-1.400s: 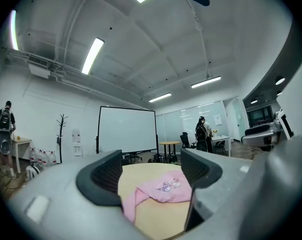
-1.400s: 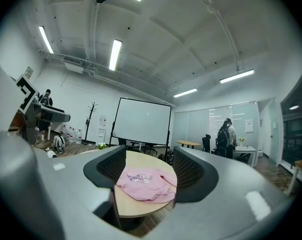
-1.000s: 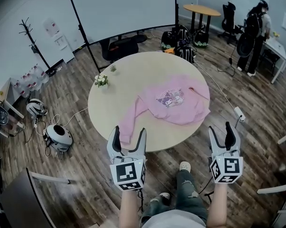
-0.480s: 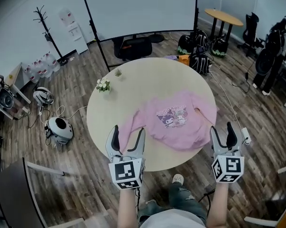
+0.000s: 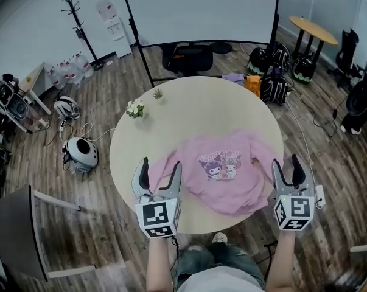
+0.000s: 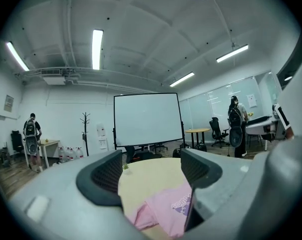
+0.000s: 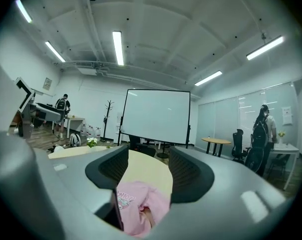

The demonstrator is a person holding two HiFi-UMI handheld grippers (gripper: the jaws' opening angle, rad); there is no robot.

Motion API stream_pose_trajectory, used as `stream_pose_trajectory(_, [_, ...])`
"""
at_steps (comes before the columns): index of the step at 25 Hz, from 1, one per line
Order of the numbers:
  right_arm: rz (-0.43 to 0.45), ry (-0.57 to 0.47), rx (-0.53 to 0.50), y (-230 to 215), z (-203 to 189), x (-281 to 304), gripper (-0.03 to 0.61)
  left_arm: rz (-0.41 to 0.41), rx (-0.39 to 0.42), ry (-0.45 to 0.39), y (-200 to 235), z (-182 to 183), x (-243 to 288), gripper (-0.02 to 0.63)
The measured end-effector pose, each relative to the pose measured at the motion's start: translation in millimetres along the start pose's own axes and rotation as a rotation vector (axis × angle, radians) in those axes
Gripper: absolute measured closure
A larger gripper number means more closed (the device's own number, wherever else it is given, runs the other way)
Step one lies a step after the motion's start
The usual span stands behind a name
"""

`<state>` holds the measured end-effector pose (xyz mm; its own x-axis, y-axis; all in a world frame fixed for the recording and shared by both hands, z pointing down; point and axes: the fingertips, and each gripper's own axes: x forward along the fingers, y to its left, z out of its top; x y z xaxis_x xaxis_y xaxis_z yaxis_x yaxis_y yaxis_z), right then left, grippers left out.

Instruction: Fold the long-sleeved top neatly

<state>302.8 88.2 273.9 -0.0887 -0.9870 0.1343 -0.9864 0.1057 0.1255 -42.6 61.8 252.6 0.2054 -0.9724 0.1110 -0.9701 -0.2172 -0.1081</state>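
**Both tools empty, top waits**

Left tool (image 5: 159, 170) spread, gripping nothing. Right tool (image 5: 286, 168) spread too, jaws just narrowing slightly on air. The pink long-sleeved top (image 5: 229, 174) lies rumpled on the round tabletop (image 5: 189, 111), near edge. It looks soft, light and floppy, so pinch at shoulders or hem corners.

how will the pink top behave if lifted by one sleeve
Probably floppy: the pink top lies rumpled, its sleeve bunched in soft folds, so it would likely drape, not hold shape. It looks like thin, light fabric. Pushed across the smooth table, it would likely wrinkle rather than slide whole.
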Motion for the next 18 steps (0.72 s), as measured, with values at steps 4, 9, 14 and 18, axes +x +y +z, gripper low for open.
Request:
stream_pose_trajectory(4, [0.029,0.020,-0.007,-8,-14,23,0.305,0.016,0.005,0.030,-3,-14,13,0.261])
stream_pose_trajectory(9, [0.057,0.058,-0.027,-14,-25,49,0.312,0.018,-0.003,0.096,-7,-21,30,0.261])
stream_pose_trajectory(14, [0.077,0.099,-0.038,-14,-36,75,0.316,0.014,0.021,0.112,-3,-29,56,0.261])
stream_pose_trajectory(18, [0.090,0.130,-0.045,-13,-44,100,0.319,0.005,0.028,0.141,2,-42,81,0.261])
